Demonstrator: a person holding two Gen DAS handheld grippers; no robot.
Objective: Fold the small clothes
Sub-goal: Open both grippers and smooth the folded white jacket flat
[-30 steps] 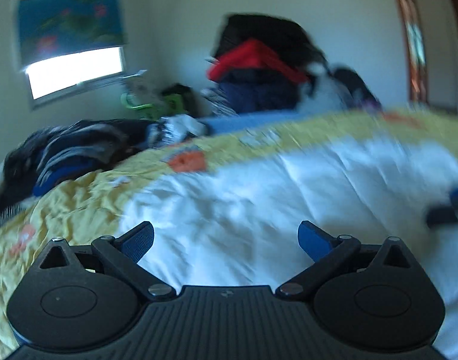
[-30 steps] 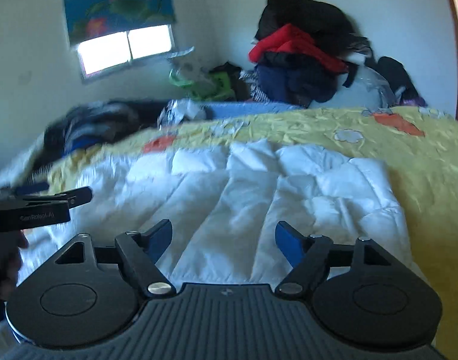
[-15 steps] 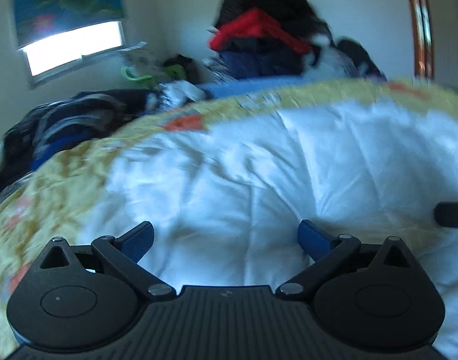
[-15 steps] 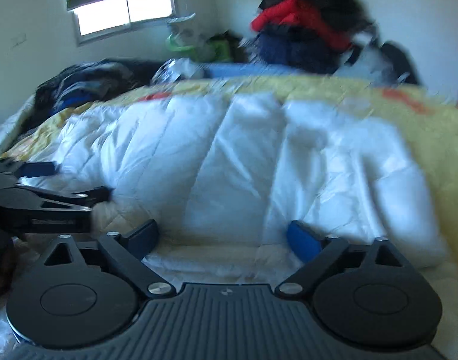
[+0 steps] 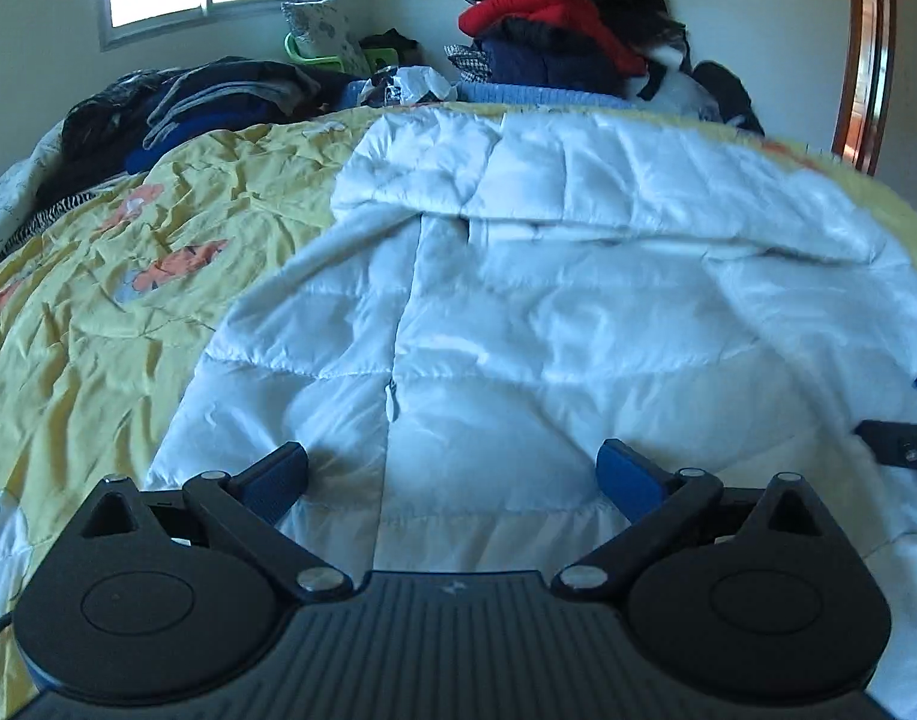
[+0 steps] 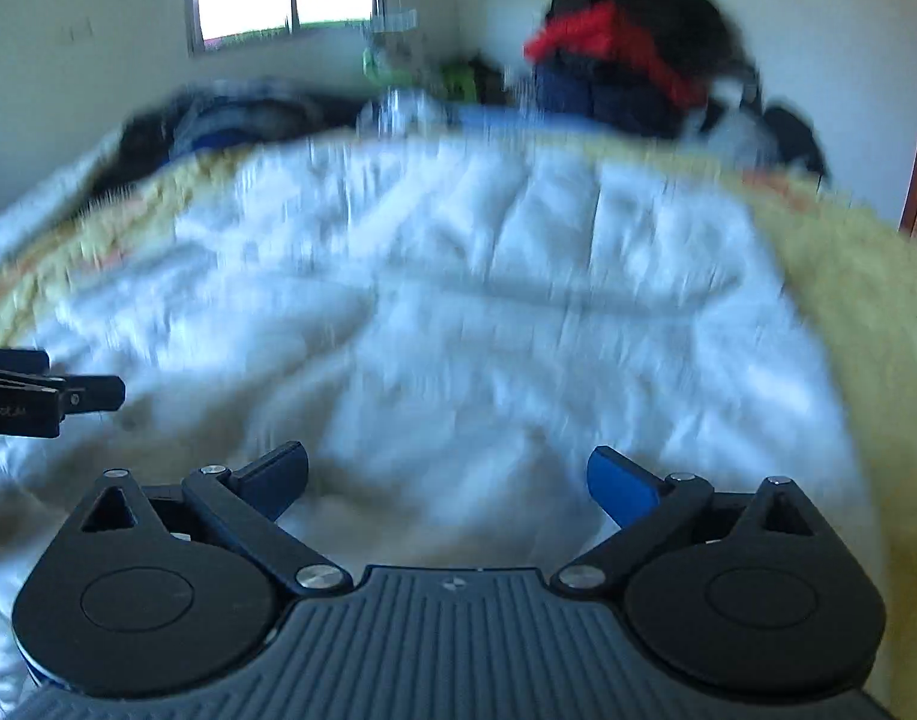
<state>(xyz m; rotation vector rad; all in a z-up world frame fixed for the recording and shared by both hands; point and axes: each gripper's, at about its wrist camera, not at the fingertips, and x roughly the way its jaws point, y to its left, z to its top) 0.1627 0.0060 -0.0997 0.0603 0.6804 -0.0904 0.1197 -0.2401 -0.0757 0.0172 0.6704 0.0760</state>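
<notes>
White quilted puffer jacket point(image 5: 548, 312): centre frame, spread on yellow floral bedspread point(image 5: 98, 300), seemingly unfolded; folds all pending. Left tool point(image 5: 452, 471), right tool point(image 6: 446, 477): wide open, empty.

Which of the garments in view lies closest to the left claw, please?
The white quilted jacket, spread on the yellow bedspread directly before the open left claw; the dark clothes and the red-topped pile sit far behind.
</notes>
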